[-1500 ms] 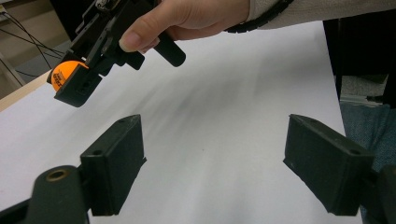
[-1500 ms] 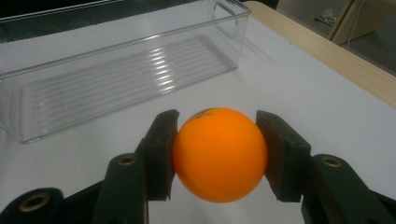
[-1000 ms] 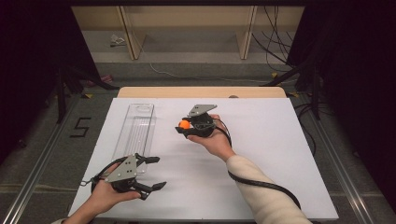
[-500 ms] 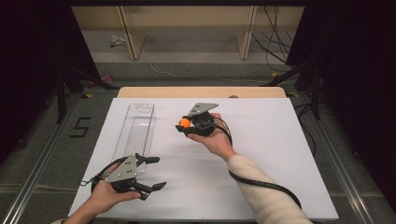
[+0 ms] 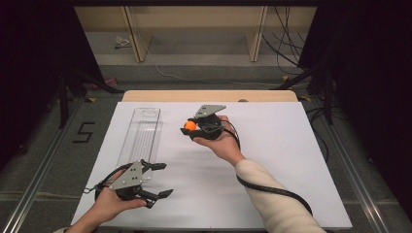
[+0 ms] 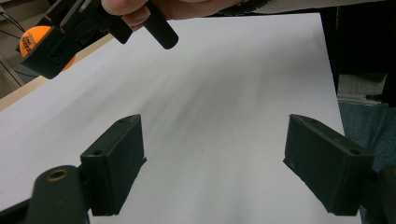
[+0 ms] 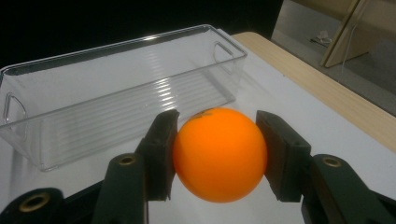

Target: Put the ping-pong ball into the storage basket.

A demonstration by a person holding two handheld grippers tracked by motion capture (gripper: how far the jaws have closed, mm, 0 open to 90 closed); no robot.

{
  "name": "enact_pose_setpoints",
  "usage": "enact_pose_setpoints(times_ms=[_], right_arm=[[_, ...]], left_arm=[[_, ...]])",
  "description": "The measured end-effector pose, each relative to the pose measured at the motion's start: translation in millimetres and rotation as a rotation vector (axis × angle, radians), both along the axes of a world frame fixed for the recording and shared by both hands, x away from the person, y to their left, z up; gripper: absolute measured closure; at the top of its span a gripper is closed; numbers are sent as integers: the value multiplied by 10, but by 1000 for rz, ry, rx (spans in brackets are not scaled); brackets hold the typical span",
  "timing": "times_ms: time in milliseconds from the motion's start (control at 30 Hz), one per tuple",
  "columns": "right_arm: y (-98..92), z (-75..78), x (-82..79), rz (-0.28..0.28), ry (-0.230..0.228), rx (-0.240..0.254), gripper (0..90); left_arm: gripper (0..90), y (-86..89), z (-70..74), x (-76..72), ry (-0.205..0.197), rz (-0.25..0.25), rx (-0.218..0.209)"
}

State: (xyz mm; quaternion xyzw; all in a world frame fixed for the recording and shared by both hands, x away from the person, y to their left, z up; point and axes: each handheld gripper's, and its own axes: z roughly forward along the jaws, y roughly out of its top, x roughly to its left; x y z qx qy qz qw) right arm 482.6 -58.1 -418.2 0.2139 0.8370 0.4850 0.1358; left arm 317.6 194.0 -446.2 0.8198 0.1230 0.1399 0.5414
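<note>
Ball (image 7: 219, 154): plain orange, smooth, matte, with a small dark mark near its top in your right gripper view. It's round, so it has no long axis or heading to report. Your right gripper (image 5: 190, 129) has it pinched between both pads, one on each side, held above the white table (image 5: 291, 145) around the middle, just right of the bin (image 5: 141, 136). Jaws point left toward the bin.

Bin: clear plastic, long and narrow, ribbed floor, cut-out handles at each end. Its long axis runs away from you, along the table's left side.

Your left gripper (image 5: 158, 180) sits at the near left corner, by the bin's near end, jaws spread wide, nothing between them.
</note>
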Motion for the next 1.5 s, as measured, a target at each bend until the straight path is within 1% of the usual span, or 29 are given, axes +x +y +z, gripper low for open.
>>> enact_pose_setpoints(times_ms=[700, 1500], right_arm=[[82, 109, 23, 11, -14, 6, 514], [175, 115, 28, 24, -16, 10, 514]], left_arm=[[195, -1, 0, 0, -1, -2, 3], [196, -5, 0, -3, 0, -6, 2]])
